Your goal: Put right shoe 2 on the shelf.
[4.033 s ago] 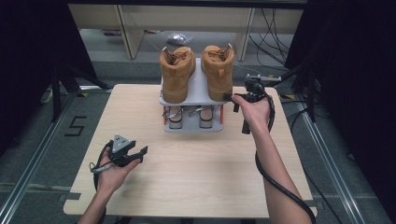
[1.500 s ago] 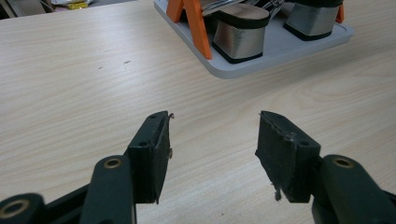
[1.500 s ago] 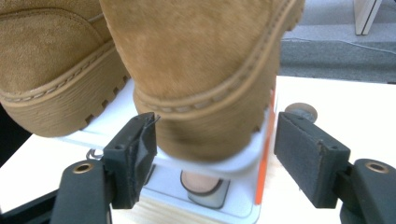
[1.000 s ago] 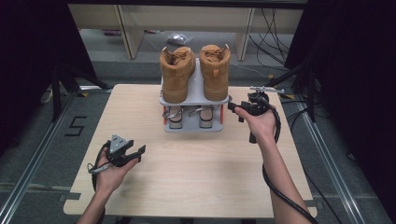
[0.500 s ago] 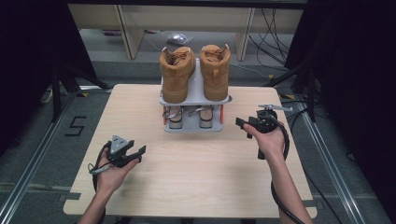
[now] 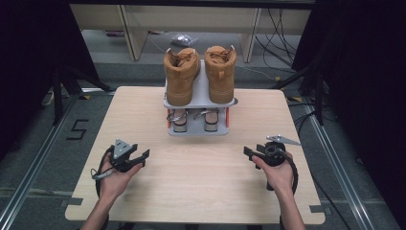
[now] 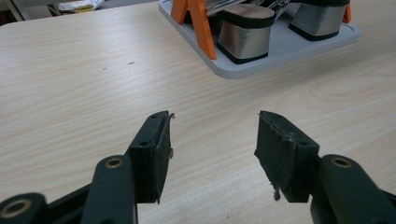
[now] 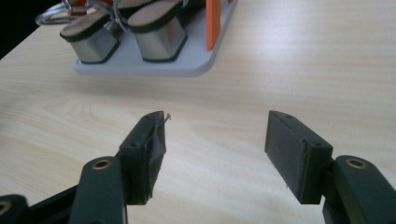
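Observation:
A grey two-tier shoe rack (image 6: 198,132) stands at the back middle of the wooden table (image 6: 191,191). Two tan boots (image 6: 181,76) (image 6: 221,72) sit side by side on its top shelf. A pair of silver block-heeled sandals (image 6: 180,120) (image 7: 245,32) (image 8: 156,28) rests on the lower shelf. My left gripper (image 6: 139,157) (image 7: 212,126) lies low over the table at the near left, open and empty, pointing toward the rack. My right gripper (image 6: 250,154) (image 8: 215,123) is at the near right, also open and empty, aimed at the rack's base.
Orange posts (image 7: 196,23) (image 8: 213,21) carry the rack's upper shelf. Bare tabletop lies between the two grippers. Cables (image 6: 287,33) and a plastic bag (image 6: 182,39) lie on the floor behind the table, and dark curtains hang on both sides.
My right gripper has come away from the rack's right side, moving down and toward me to the near right of the table. The left gripper has stayed put.

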A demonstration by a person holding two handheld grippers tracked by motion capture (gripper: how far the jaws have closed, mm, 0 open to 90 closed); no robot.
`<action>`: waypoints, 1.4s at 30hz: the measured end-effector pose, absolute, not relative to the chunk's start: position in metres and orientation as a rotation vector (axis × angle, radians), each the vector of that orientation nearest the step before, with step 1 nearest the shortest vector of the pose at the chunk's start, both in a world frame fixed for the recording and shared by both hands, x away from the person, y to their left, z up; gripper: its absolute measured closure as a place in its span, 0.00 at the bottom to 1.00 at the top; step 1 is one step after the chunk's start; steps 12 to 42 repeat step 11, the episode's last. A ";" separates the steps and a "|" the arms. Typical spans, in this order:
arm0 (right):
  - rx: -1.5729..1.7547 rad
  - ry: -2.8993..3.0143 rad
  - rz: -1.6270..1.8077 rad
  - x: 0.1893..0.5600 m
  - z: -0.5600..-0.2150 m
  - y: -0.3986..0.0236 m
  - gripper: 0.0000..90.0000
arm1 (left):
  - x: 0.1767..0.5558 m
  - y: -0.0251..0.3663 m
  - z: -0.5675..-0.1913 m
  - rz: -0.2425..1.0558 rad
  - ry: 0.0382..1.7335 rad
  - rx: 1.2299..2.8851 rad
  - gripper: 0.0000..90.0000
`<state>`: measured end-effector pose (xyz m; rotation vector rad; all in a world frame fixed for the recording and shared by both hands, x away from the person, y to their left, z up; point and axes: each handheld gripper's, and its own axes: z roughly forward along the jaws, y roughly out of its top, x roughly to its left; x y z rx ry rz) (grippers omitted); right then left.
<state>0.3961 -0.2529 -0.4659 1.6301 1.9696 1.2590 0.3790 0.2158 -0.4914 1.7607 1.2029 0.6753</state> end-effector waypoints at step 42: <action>1.681 1.949 1.278 0.382 -0.482 -0.252 0.48 | 0.378 0.216 -0.491 0.676 1.188 1.748 0.52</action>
